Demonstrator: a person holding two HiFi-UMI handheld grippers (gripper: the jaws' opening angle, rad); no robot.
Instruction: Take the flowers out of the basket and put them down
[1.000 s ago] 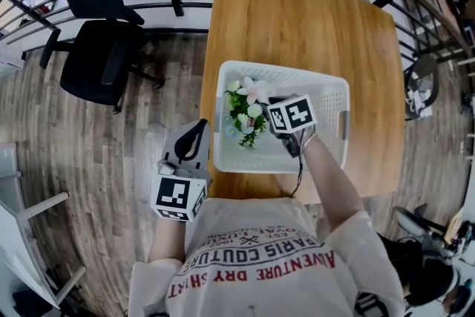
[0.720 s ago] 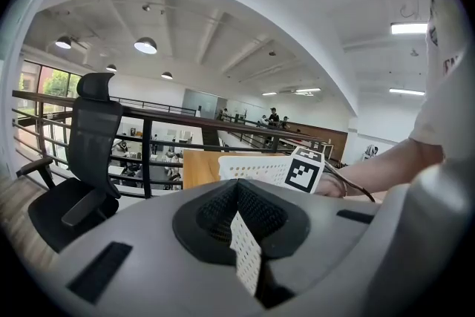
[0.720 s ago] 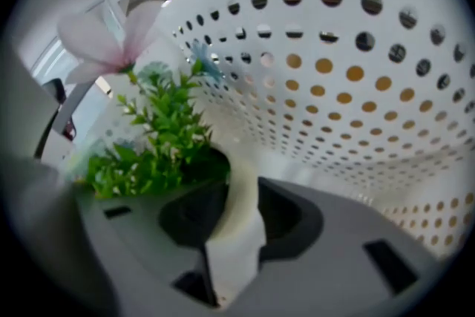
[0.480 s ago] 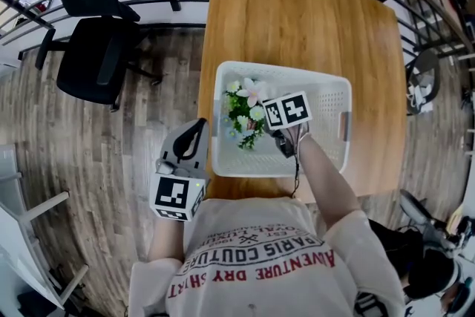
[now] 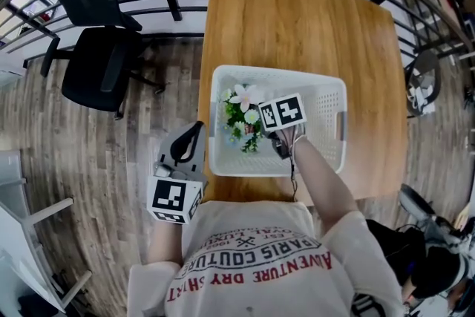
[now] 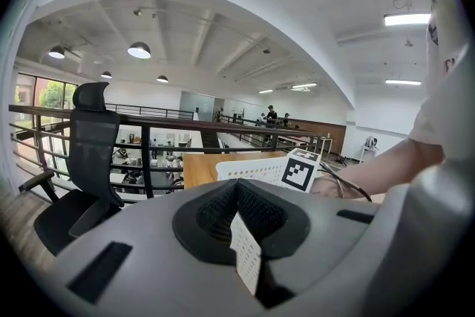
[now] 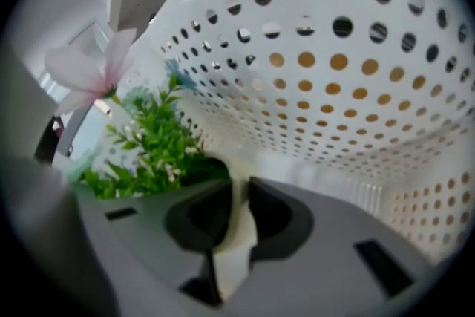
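The tabletop (image 5: 297,18) carries a white basket (image 5: 330,85) toward its 6 o'clock edge. The flowers (image 5: 243,115) are found inside, at the basket's 9 o'clock side; nothing has been set down. The right gripper (image 7: 237,185) is placed at their 3 o'clock, jaws just closed to a narrow gap, no stem seen clamped. The left gripper (image 6: 237,189) is held at 7 o'clock, jaws together, empty. Lifting and placing are judged outstanding.

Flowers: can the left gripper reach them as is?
Probably not as it stands. The left gripper sits outside the basket, jaws together, and the basket's left wall stands between it and the flowers. It would have to rise over the rim and open.
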